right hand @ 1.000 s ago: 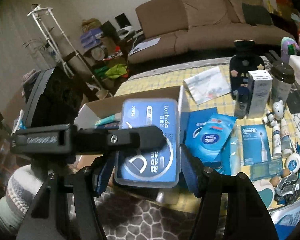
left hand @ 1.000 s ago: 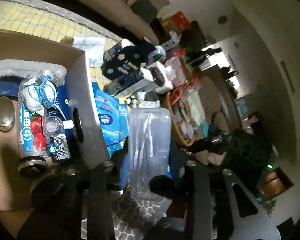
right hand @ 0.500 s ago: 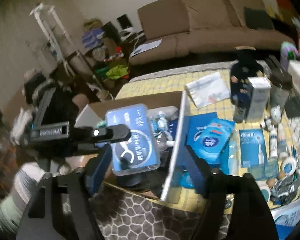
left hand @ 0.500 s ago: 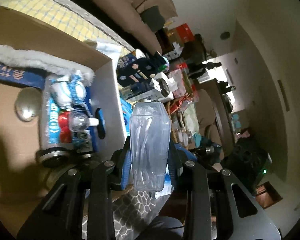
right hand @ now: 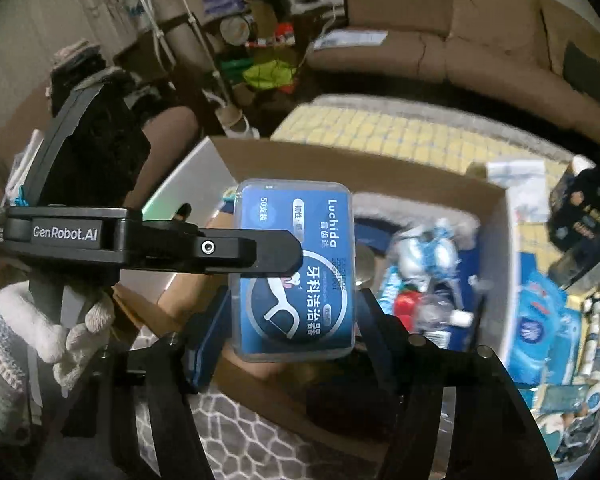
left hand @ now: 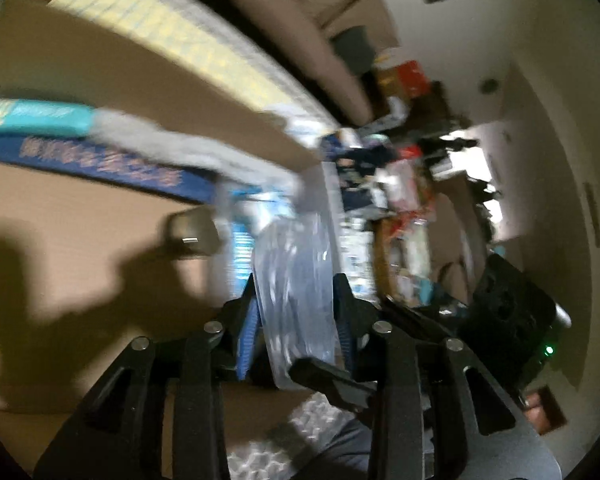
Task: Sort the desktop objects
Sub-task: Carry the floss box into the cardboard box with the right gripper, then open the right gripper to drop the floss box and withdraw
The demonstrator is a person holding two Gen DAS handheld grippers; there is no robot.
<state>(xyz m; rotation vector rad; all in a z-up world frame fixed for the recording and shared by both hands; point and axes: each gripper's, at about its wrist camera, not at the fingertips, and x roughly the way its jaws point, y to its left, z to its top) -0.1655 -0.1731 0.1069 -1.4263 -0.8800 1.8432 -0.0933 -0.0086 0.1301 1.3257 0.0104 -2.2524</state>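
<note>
The floss-pick box (right hand: pixel 296 268) hangs over the open cardboard box (right hand: pixel 504 264), apparently for release into it. The left gripper (left hand: pixel 296 300) clamps the box's thin edges; its jaws have just eased slightly apart. The right gripper (right hand: pixel 292 320), directly below, has just narrowed, half-open, jaws flanking the box; contact cannot be confirmed.

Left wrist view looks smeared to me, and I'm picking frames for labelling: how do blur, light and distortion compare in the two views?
Left wrist view: heavy motion blur over the cardboard box and the clutter beyond, dark tong shadows on the box floor, only the tongs and the clear case fairly crisp. Right wrist view: mostly sharp, the floss box label legible, slight blur at right; both dim, with fisheye bending.
</note>
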